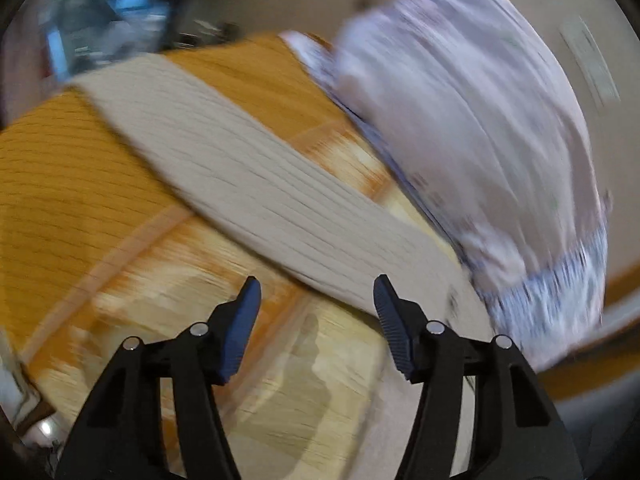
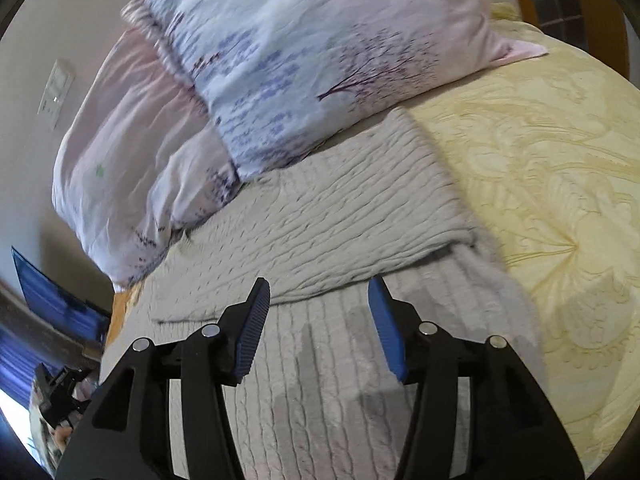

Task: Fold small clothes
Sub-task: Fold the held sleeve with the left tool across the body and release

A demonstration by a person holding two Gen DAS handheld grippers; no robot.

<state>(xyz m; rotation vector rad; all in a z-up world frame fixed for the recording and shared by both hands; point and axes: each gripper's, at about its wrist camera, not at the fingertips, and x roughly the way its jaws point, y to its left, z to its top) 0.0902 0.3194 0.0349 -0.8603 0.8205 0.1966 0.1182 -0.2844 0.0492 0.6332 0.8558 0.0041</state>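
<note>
Because both grippers are empty with their jaws spread wide, the grey ribbed knit garment (image 2: 320,220) lies free on the bed, spread flat so it can be folded. Starting at the left, the left wrist view is smeared by motion blur: the left gripper (image 1: 316,300) hangs above an orange and cream bedspread (image 1: 60,184), and the grey knit (image 1: 240,184) crosses it as a long diagonal band just ahead of the blue ridged fingertips (image 1: 246,312). Further right in that view, a pale pink pillow (image 1: 460,120) sits beside the knit. Moving to the right wrist view, which is sharp, the right gripper (image 2: 318,304) hovers directly over the garment, where one soft, cable-textured layer is already turned over another, making a thick folded edge. Two pillows (image 2: 320,60) printed with lilac trees rest against the garment's far edge. At far right lies the yellow embossed bedspread (image 2: 560,184).
</note>
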